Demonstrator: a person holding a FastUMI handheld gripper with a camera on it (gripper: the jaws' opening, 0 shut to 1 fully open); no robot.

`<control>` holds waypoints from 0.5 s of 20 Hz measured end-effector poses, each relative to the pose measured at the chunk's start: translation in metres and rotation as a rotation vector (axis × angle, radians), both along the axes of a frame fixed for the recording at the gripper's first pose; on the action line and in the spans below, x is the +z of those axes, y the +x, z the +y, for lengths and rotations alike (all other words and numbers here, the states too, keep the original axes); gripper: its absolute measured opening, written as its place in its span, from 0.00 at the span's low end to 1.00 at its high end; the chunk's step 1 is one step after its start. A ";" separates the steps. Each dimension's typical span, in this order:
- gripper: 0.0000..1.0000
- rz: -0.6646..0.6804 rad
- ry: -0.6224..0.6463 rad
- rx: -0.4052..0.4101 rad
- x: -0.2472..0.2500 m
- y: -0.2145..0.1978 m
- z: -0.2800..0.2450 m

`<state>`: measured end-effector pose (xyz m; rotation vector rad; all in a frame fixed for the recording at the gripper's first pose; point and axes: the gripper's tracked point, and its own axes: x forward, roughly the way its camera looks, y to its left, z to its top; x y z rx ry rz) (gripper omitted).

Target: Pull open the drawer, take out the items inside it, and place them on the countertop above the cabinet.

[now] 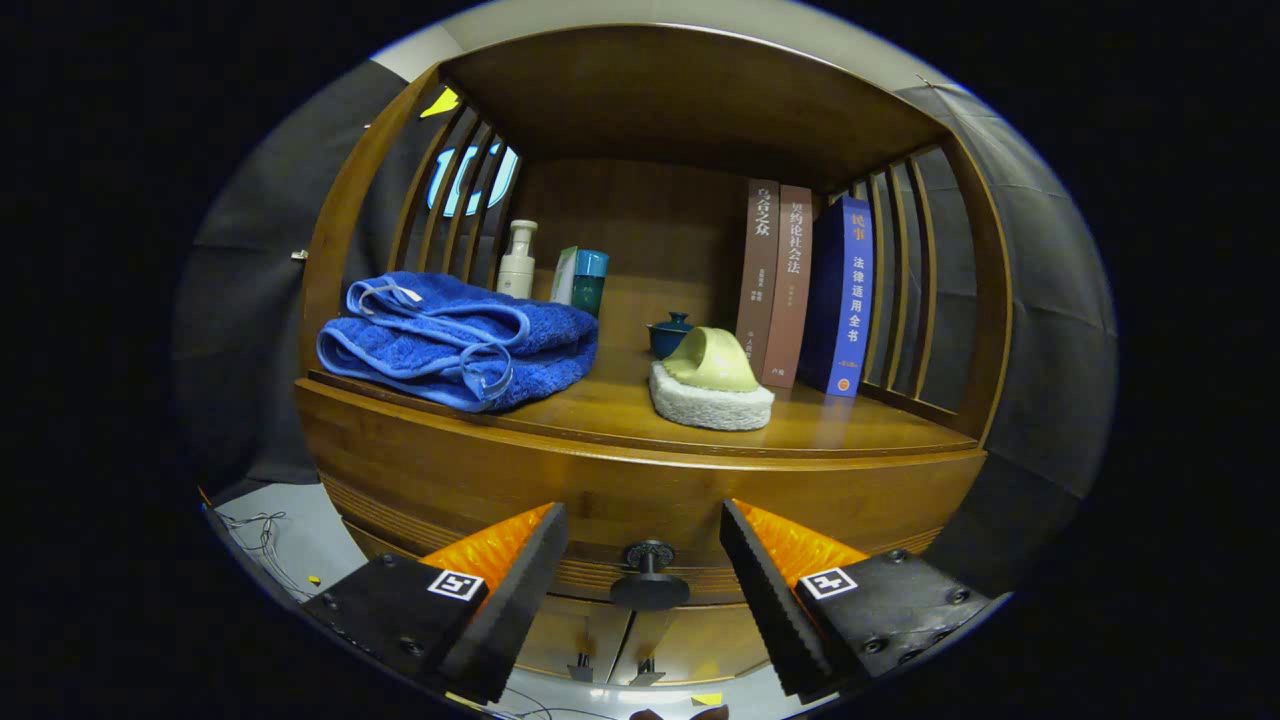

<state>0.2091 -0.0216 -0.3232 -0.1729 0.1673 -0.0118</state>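
**A:** Gripper view first: where does the drawer knob (649, 578) sit against the gripper (643, 560)?

**B:** Right in the gap. The two fingers are spread wide, touching nothing, and the round dark knob stands between their tips, about midway, a shade toward 6 o'clock of the tip line. Its stem runs straight back into the drawer front (640, 500), so its axis lies along the line the fingers point.

**A:** Is the drawer out at all?

**B:** It looks closed to me; the front sits flush under the countertop (850, 425). The contents are hidden.

**A:** And the countertop itself?

**B:** At 12 o'clock from the knob. A folded blue towel (455, 340) lies toward 10 o'clock, a sponge with a pale green top (712, 390) toward 1 o'clock, and three upright books (810, 290) beyond that.

**A:** So what does the next move call for?

**B:** My judgement: close both fingers on the knob's stem or cap, then pull straight back. No sideways correction seems needed.
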 end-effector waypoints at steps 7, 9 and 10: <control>0.98 -0.090 0.001 0.063 0.111 -0.058 0.013; 0.98 -0.090 0.009 0.077 0.141 -0.076 0.019; 0.98 -0.094 0.017 0.082 0.155 -0.084 0.021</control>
